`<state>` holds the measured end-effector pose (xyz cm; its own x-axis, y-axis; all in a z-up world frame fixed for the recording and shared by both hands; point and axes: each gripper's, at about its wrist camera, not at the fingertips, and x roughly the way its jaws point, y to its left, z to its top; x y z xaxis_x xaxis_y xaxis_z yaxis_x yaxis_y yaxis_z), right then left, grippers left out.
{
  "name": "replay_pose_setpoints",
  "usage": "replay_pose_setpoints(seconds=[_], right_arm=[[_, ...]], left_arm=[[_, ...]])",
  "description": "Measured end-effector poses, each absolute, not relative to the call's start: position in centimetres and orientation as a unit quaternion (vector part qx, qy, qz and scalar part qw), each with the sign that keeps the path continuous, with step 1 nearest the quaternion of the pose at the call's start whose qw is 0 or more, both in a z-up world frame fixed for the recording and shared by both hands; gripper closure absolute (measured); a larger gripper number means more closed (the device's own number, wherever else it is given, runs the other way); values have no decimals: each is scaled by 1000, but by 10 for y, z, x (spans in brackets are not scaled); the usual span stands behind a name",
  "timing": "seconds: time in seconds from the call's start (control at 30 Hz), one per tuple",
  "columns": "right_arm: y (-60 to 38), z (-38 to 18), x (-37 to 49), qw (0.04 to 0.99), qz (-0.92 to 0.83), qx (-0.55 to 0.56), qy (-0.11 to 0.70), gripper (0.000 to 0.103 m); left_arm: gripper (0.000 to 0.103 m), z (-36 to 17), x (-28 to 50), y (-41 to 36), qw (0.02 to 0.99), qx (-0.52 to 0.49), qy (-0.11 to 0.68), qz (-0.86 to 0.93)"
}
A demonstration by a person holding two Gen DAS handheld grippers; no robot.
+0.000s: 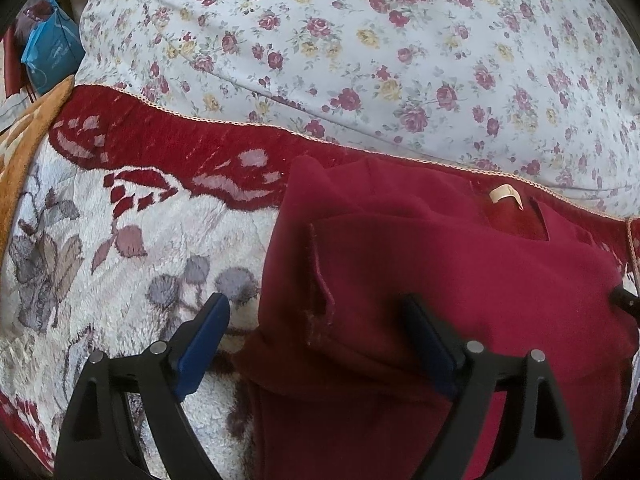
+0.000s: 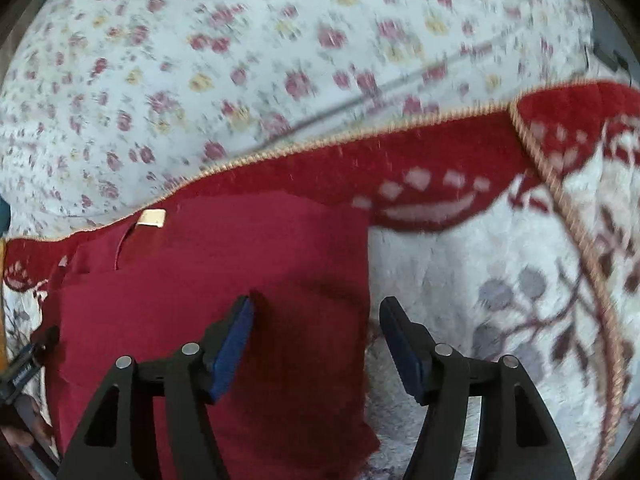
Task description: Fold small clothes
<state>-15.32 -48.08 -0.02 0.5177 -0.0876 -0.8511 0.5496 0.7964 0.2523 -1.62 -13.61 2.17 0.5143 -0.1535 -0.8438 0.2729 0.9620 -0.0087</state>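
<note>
Your left gripper (image 1: 316, 344) is sitting nearest the left wrist lens, its two blue-padded black fingers spread wide and holding nothing, straddling the left edge of the dark red knit garment (image 1: 440, 280). That garment is lying partly folded on the plush white blanket with grey flowers and a red border (image 1: 132, 216), with a small cream label (image 1: 506, 196) showing near its far edge and a raw-edged flap (image 1: 320, 276) lying just ahead of your fingers. Behind the blanket, the pale floral-print bedding (image 1: 360, 40) is filling the background. You are probably lining up a grasp on this side edge, so be lowering until one pad slides under all the layers, not just the top flap. From the right wrist view, which is blurring with motion, your right gripper (image 2: 316, 344) is likewise parted and empty, its left pad over the garment and its right pad over the blanket, bracketing the cloth's right edge. Try matching both grippers along the garment before closing, so the fold is coming over square. Thick knit may be slipping, so be pinching deep.
</note>
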Motion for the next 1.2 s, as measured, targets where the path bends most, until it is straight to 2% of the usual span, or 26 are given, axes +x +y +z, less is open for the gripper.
replay_pose_setpoints(seconds=[0.23,0.3,0.43,0.57,0.67,1.0,1.2], right_arm=[[-474,21,-152,867,-201,217,401,31],[-473,14,-148,863,-206,212,410,27],[-479,-3,-141,848,-207,226,432,27],[-489,-12,-138,842,-217,239,433,18],[-493,-16,-134,840,-218,243,434,15],[-474,16,-166,833,-203,213,469,15],[-462,11,-189,824,-193,186,499,15]], left_arm=[[14,21,-16,-136,869,64,477,-120],[14,21,-16,-136,869,63,476,-119],[13,20,-16,-136,870,63,475,-118],[12,20,-16,-136,871,64,473,-117],[11,19,-17,-136,871,64,473,-115],[10,23,-19,-135,871,68,472,-117],[10,34,-30,-135,872,66,467,-129]])
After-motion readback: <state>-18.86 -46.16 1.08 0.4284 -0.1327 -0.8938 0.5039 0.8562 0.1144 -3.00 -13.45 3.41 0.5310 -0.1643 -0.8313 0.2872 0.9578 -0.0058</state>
